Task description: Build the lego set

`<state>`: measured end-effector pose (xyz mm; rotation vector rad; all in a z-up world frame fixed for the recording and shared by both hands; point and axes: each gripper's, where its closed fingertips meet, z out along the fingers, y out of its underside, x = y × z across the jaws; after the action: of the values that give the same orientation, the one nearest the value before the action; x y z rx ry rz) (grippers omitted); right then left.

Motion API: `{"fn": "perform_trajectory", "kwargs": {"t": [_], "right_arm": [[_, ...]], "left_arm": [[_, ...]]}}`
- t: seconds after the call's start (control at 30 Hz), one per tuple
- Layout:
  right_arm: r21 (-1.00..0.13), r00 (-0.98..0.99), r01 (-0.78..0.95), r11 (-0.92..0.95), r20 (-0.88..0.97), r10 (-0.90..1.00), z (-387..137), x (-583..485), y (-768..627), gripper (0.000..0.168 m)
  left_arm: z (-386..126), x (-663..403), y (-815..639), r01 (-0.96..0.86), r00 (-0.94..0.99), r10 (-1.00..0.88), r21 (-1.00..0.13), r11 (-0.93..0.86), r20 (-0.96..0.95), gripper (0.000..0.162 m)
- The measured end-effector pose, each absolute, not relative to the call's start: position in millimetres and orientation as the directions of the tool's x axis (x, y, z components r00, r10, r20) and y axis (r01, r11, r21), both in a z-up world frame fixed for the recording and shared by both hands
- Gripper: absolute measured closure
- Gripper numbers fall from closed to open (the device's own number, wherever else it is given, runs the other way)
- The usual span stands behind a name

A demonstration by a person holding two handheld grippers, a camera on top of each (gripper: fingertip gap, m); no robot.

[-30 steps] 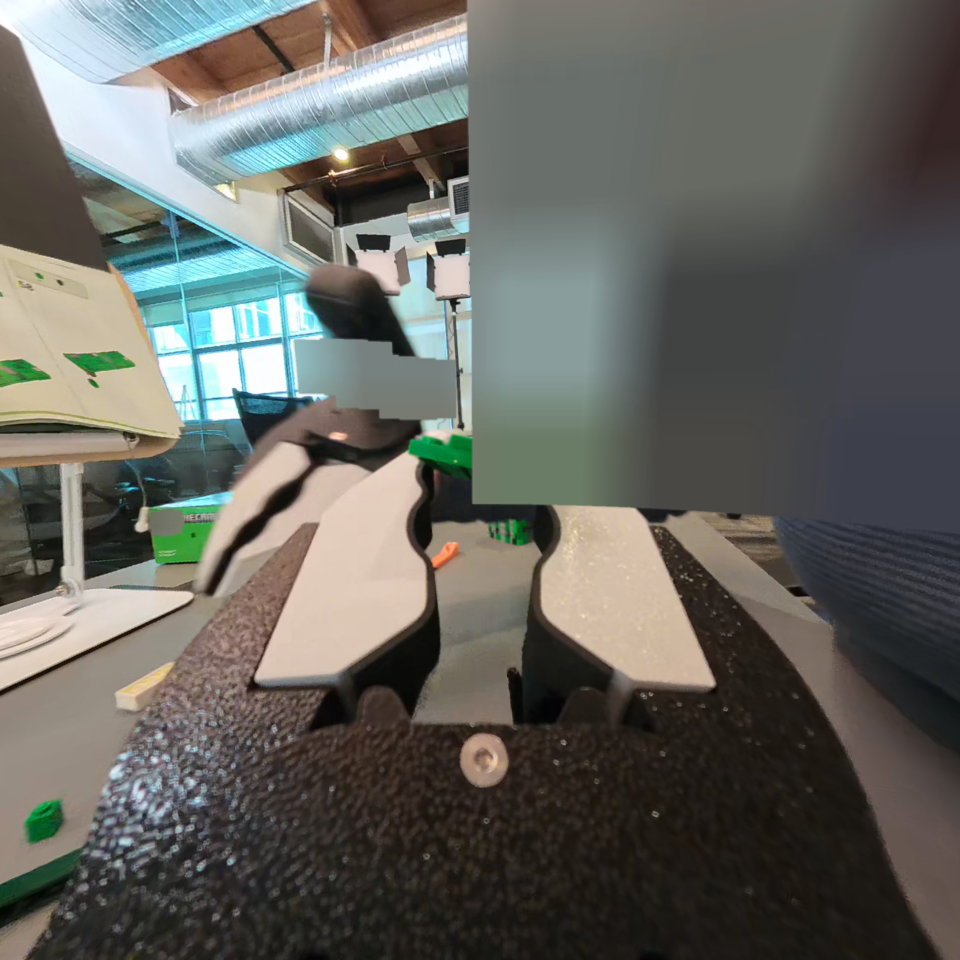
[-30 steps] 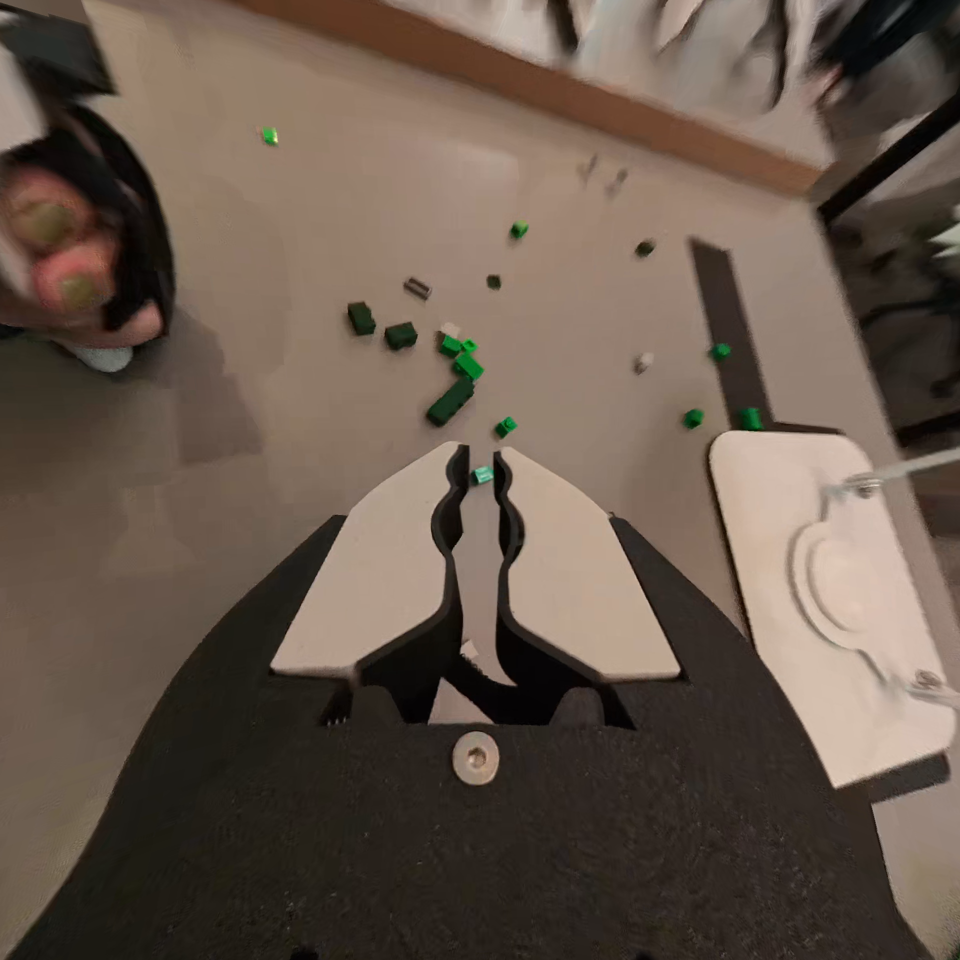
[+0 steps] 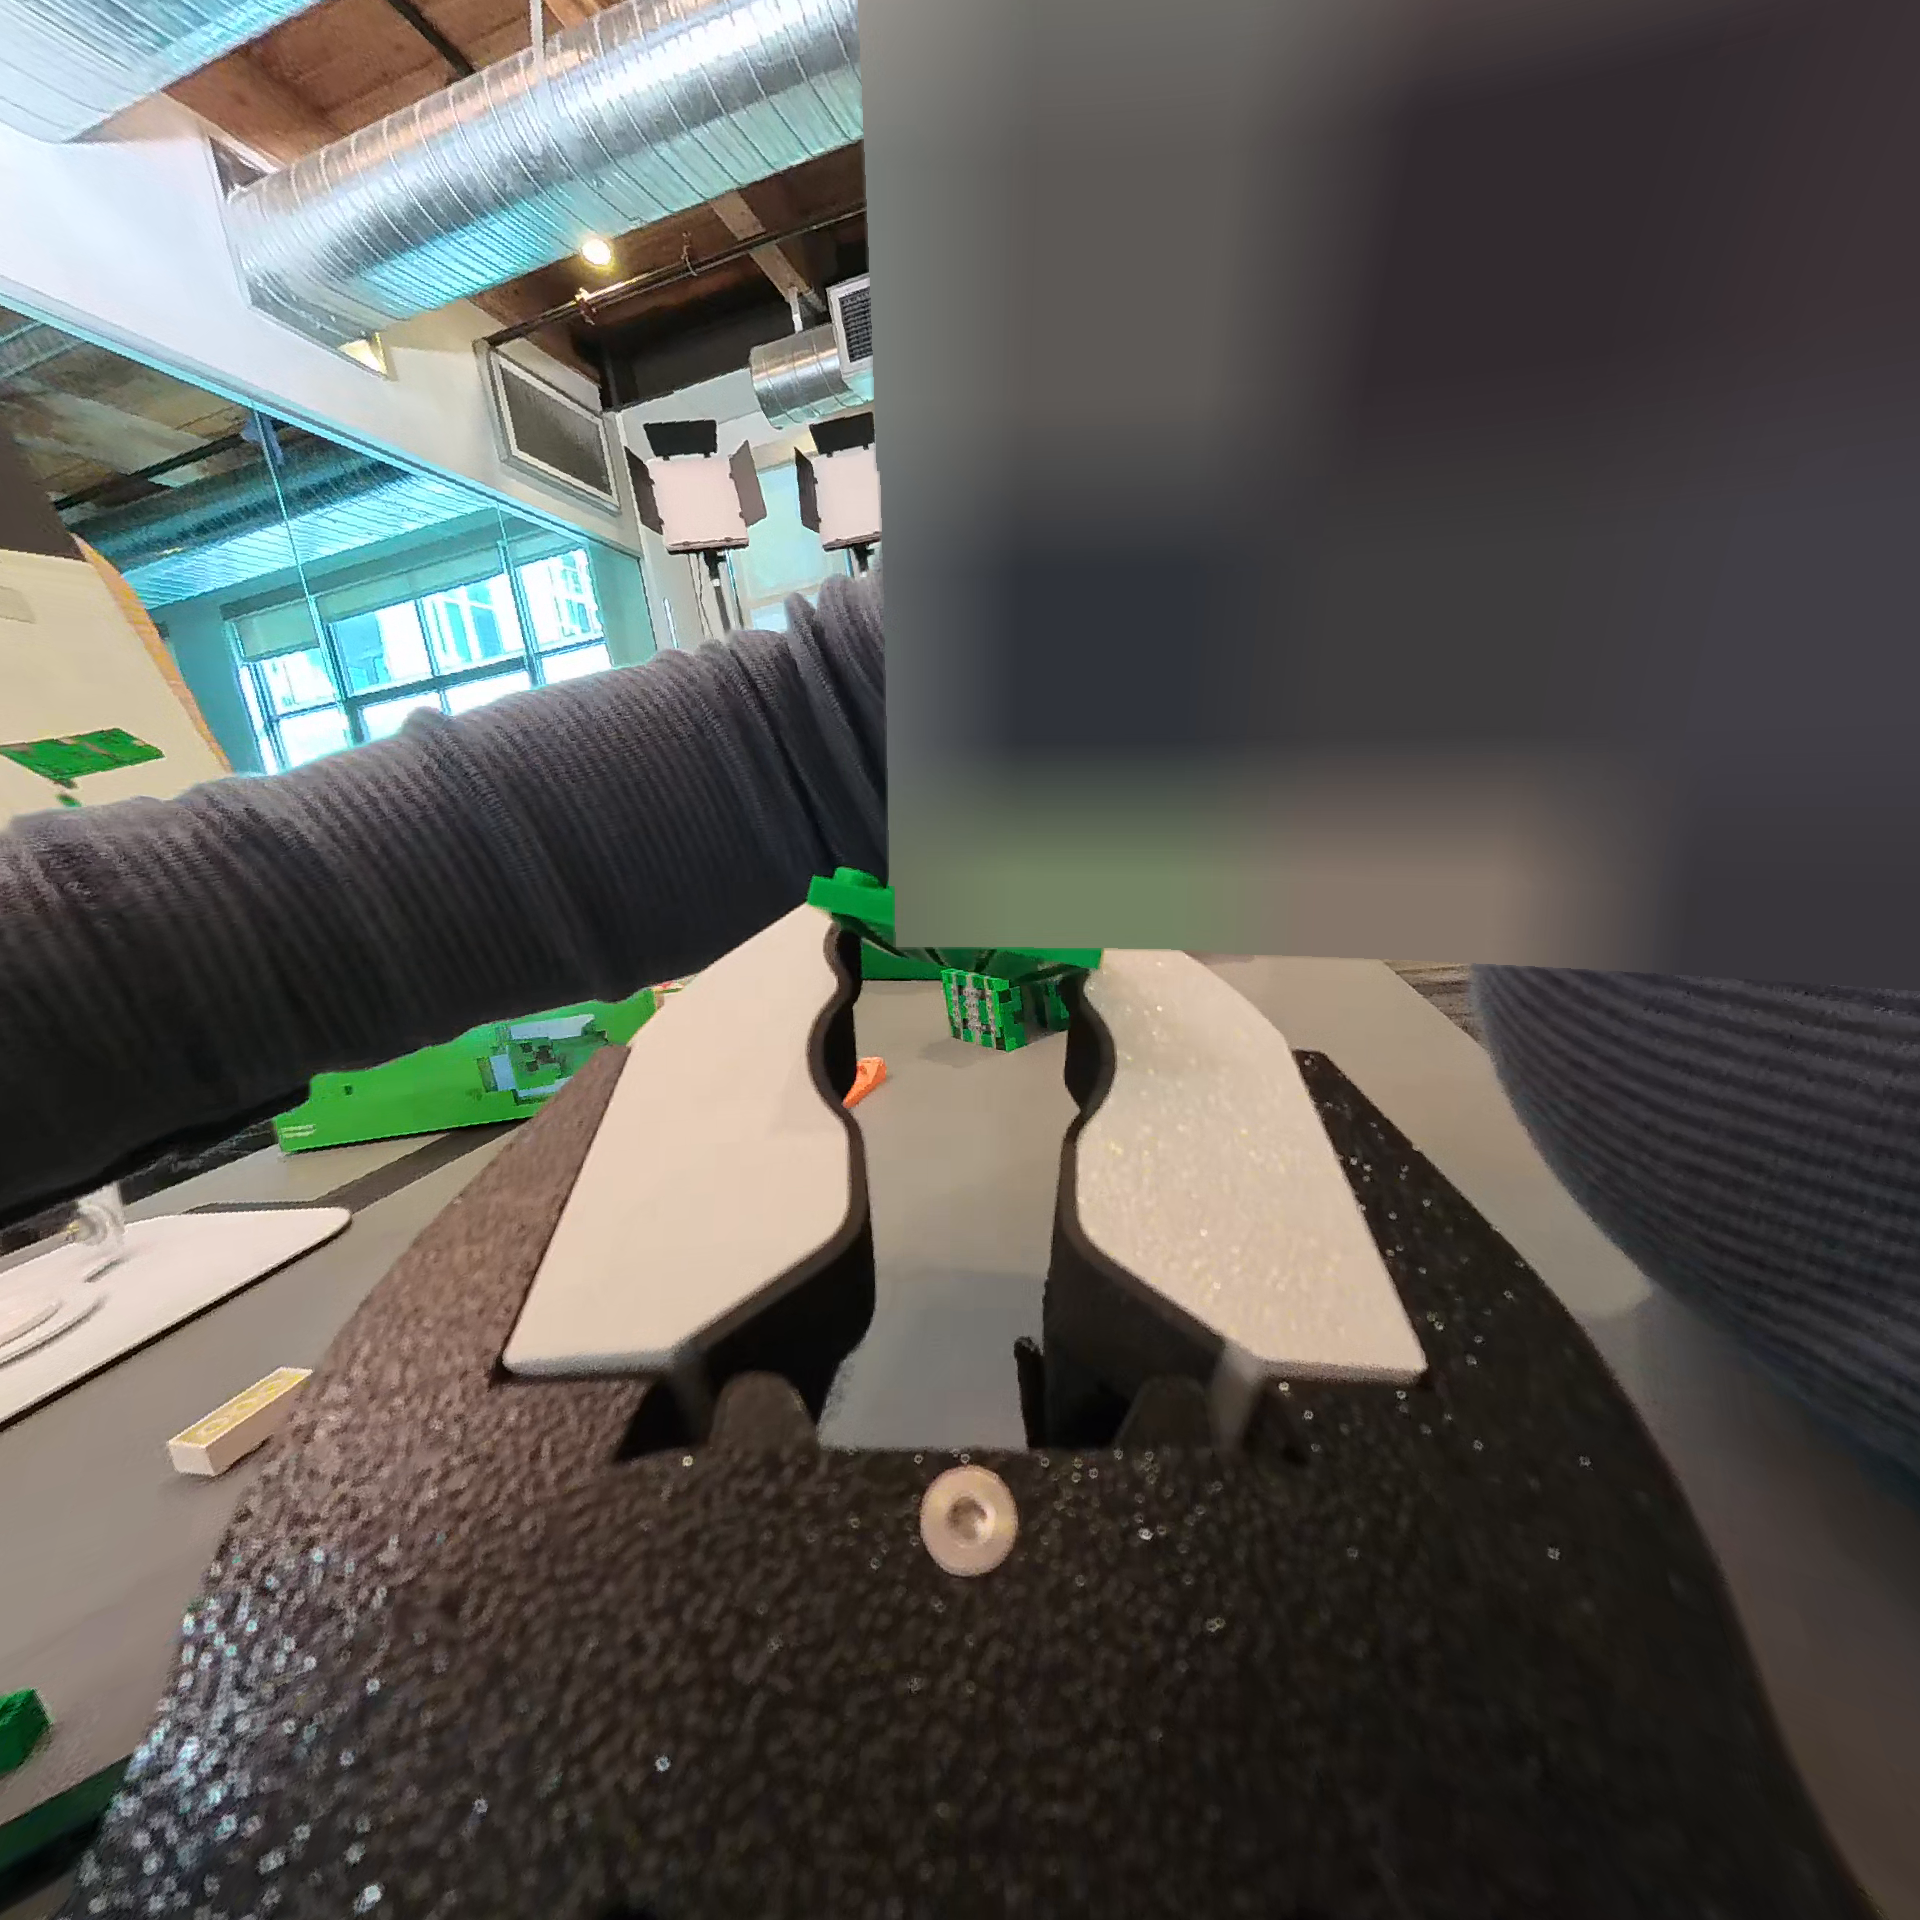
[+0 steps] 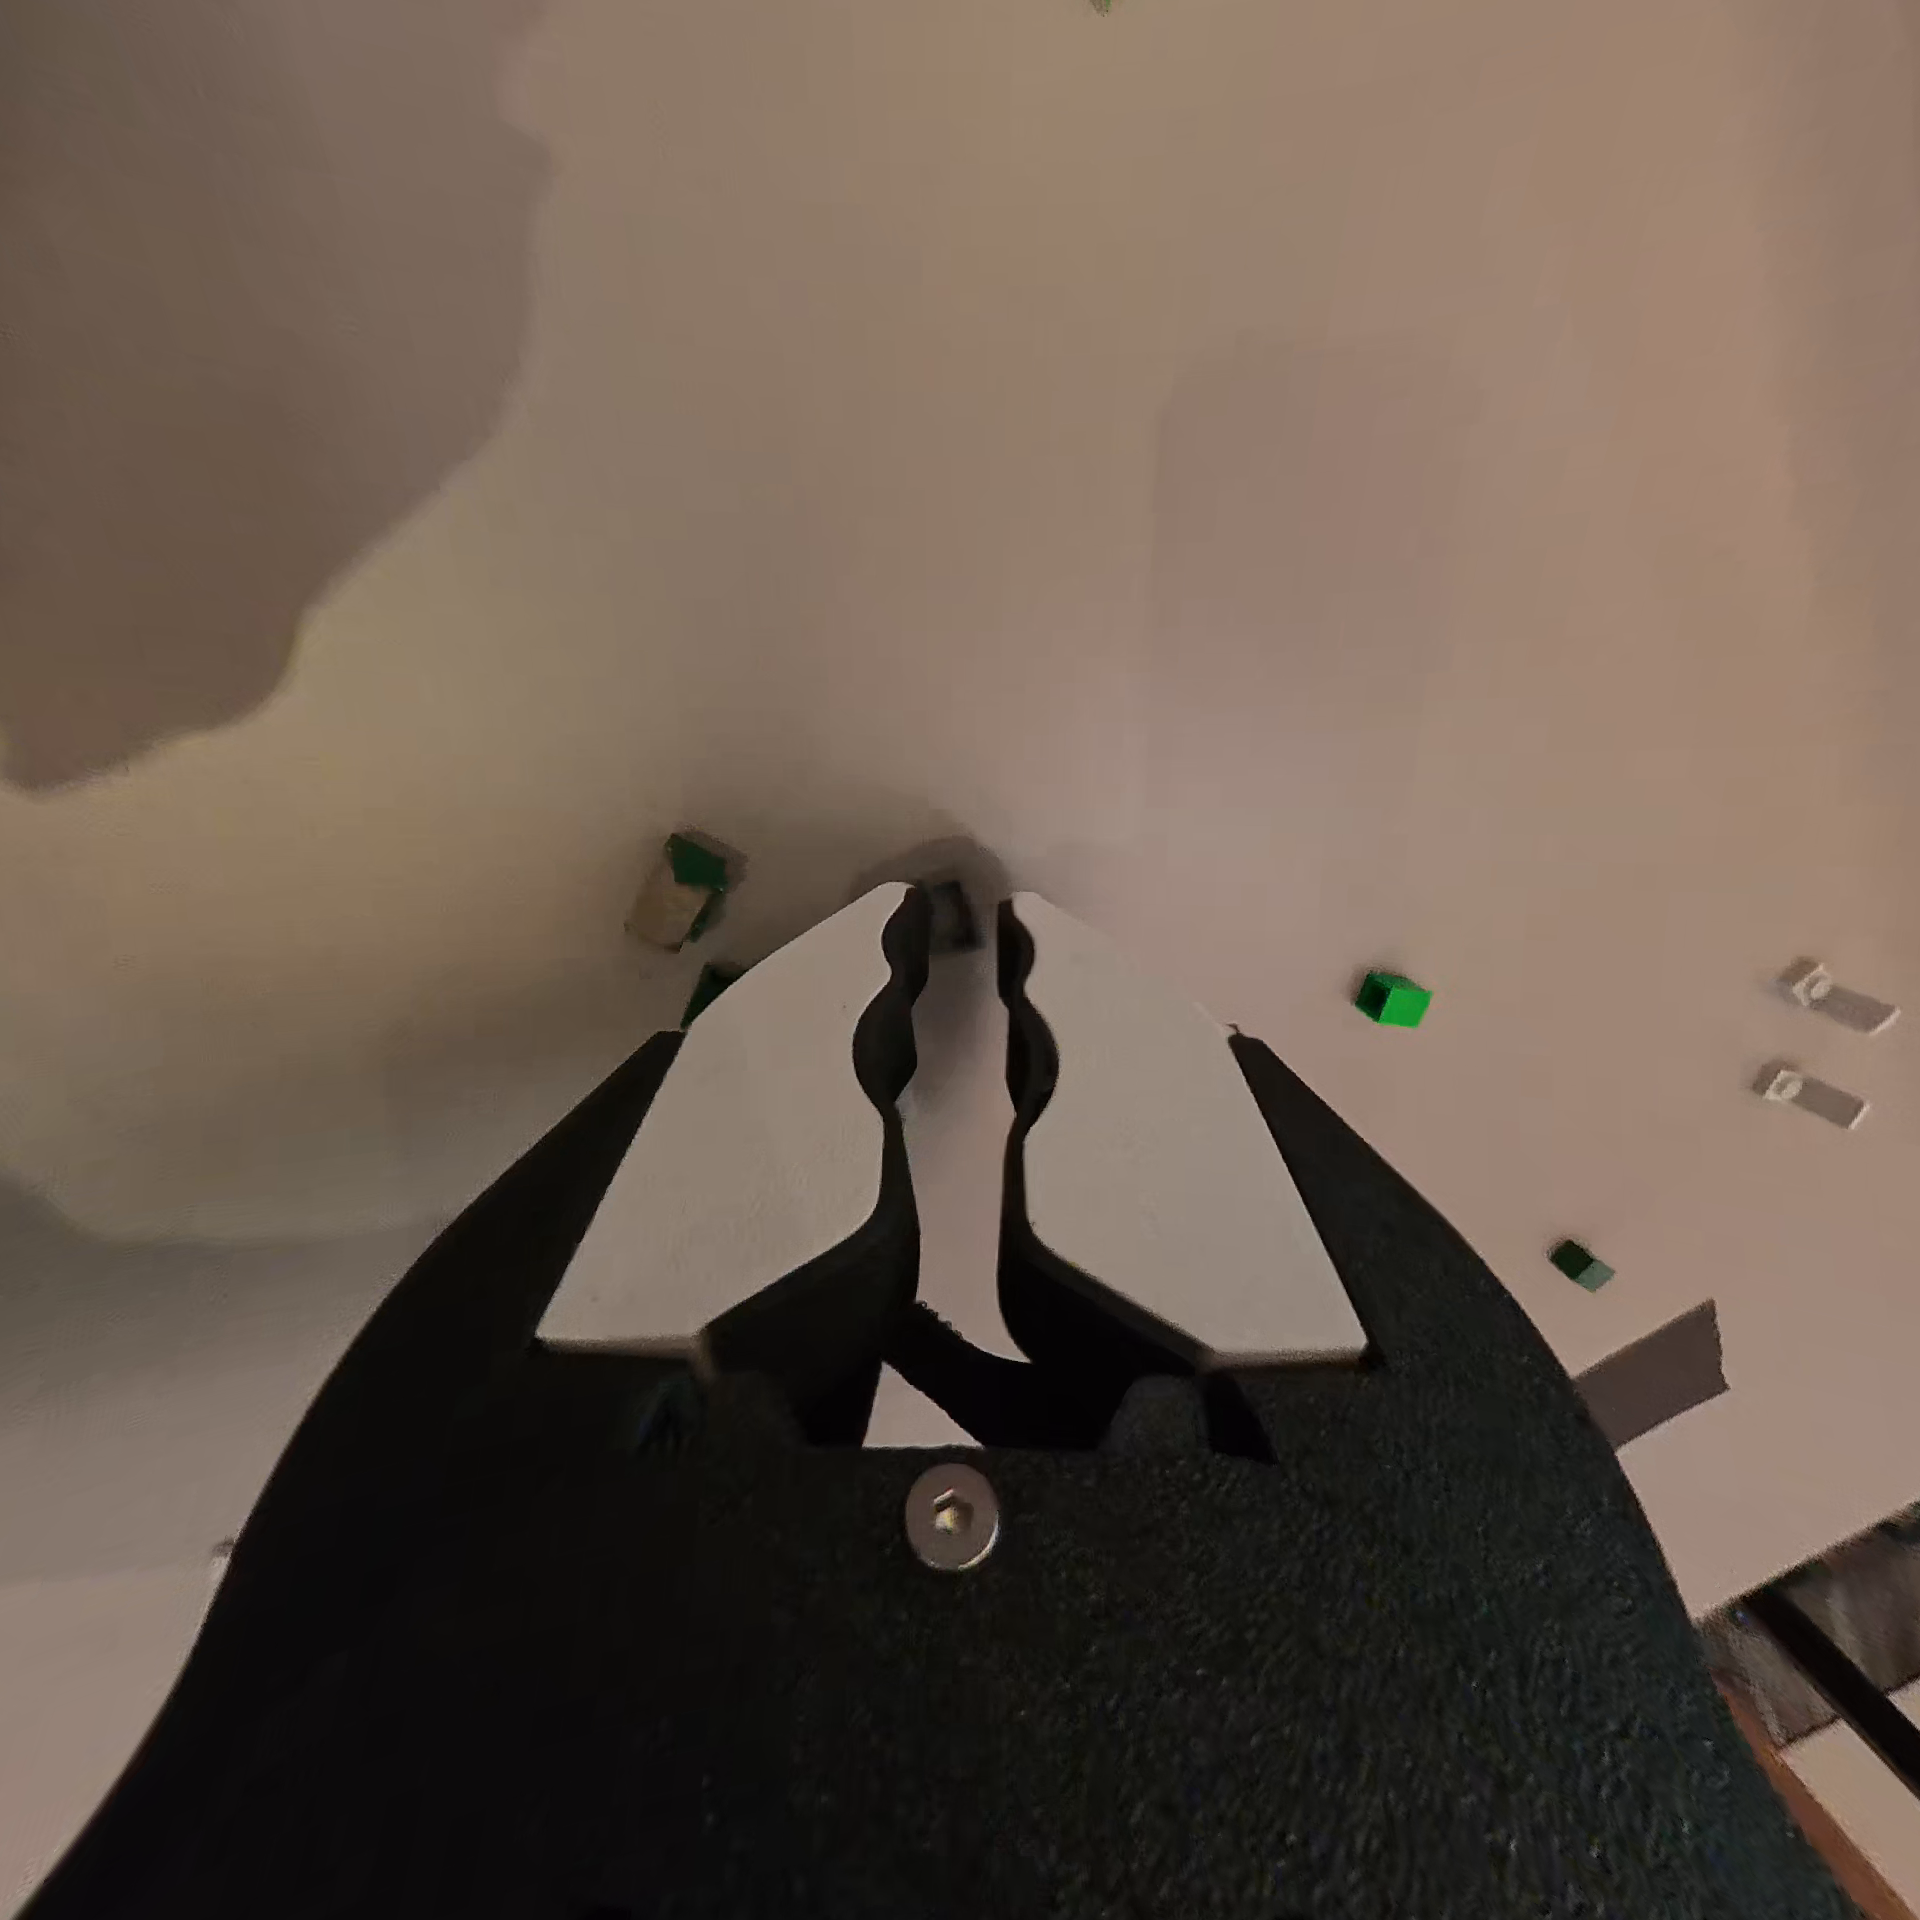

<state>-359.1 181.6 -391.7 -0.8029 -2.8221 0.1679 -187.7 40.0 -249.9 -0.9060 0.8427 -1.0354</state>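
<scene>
The left gripper was held low over the grey table with its fingers spread wide and nothing between them. Beyond its tips a small green striped block stood on the table, with an orange piece nearer on the left. A dark ribbed sleeve crossed the left side. The right gripper was pointed down at the tabletop, its tips narrowly parted around a small grey piece; whether it was pinched cannot be told. A green brick lay to the right.
</scene>
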Motion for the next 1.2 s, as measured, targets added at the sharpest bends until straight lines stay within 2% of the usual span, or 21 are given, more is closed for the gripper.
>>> {"fn": "perform_trajectory", "kwargs": {"t": [0.07, 0.13, 0.23, 0.33, 0.4, 0.47, 0.6, 0.73, 0.9, 1.0, 1.2], "right_arm": [[-0.152, -0.817, 0.531, 0.834, 0.169, 0.551, -392, -360, 183, 0.168], [-0.191, -0.78, 0.562, 0.805, 0.201, 0.592, -386, -361, 185, 0.168], [-0.446, -0.639, 0.601, 0.664, 0.231, 0.733, -353, -358, 181, 0.168], [-0.73, -0.477, 0.521, 0.442, 0.181, 0.86, -303, -339, 172, 0.168], [-0.79, -0.397, 0.491, 0.366, 0.171, 0.902, -289, -320, 175, 0.168], [-0.724, -0.381, 0.544, 0.425, 0.239, 0.893, -302, -308, 183, 0.167], [-0.494, -0.48, 0.686, 0.534, 0.244, 0.843, -350, -322, 188, 0.155], [-0.393, -0.564, 0.712, 0.582, 0.173, 0.807, -378, -347, 190, 0.151], [-0.361, -0.603, 0.723, 0.588, 0.086, 0.793, -393, -355, 195, 0.152], [-0.381, -0.618, 0.715, 0.586, 0.047, 0.784, -394, -355, 192, 0.155], [-0.4, -0.637, 0.688, 0.605, 0.067, 0.768, -394, -360, 188, 0.161]], "left_arm": [[-250, -189, 41, 0.337, 0.292, -0.946, -0.91, 0.24, -0.141, 0.126], [-249, -191, 45, 0.343, 0.311, -0.941, -0.909, 0.238, -0.13, 0.126], [-246, -202, 54, 0.36, 0.367, -0.925, -0.902, 0.239, -0.099, 0.126], [-244, -217, 68, 0.404, 0.428, -0.904, -0.89, 0.213, -0.022, 0.126], [-244, -218, 71, 0.424, 0.422, -0.907, -0.886, 0.186, 0.012, 0.126], [-245, -211, 65, 0.409, 0.395, -0.919, -0.893, 0.187, -0.012, 0.126], [-247, -196, 50, 0.343, 0.357, -0.926, -0.906, 0.249, -0.12, 0.126], [-249, -197, 51, 0.326, 0.36, -0.923, -0.908, 0.263, -0.138, 0.126], [-248, -201, 56, 0.354, 0.359, -0.929, -0.907, 0.228, -0.093, 0.126], [-248, -200, 55, 0.347, 0.358, -0.928, -0.908, 0.236, -0.105, 0.126], [-248, -201, 56, 0.344, 0.363, -0.925, -0.907, 0.242, -0.109, 0.126]]}}
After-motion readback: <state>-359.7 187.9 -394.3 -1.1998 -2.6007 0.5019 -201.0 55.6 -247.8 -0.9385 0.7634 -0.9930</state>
